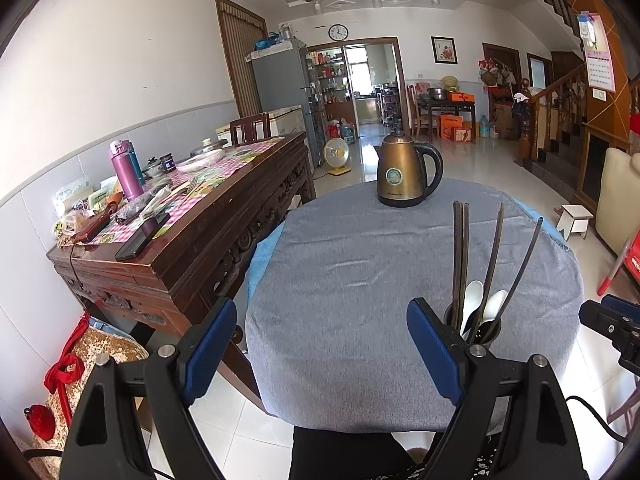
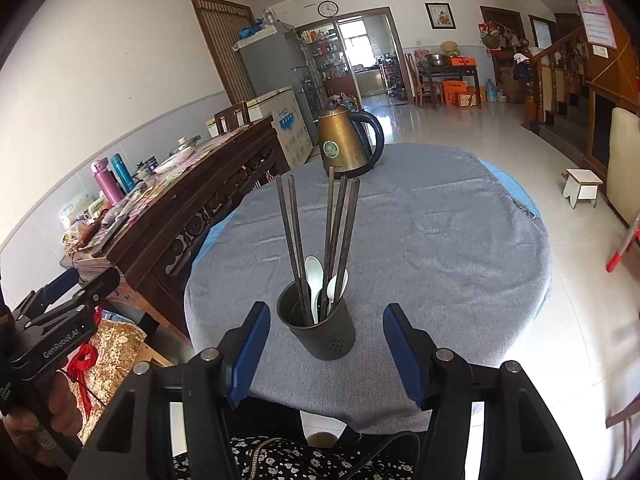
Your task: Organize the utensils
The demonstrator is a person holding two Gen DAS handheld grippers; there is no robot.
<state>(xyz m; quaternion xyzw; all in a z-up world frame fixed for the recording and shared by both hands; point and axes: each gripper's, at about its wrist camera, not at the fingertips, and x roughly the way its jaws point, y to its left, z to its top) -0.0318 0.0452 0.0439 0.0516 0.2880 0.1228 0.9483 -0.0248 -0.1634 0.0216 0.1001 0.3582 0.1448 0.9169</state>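
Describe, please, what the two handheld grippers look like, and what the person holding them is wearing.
Both the left gripper and the right gripper have black angular frames with silver bolts and ribbed blue finger pads. White "GenRobot.AI" lettering marks the left one's side. A black cable trails below. The person wears dark clothing with small white flowers.

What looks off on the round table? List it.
Nothing stands out. The holder stands upright on the grey cloth with the chopsticks and spoons inside, fanned but contained. The kettle sits upright at the far edge. No spills or loose utensils show.
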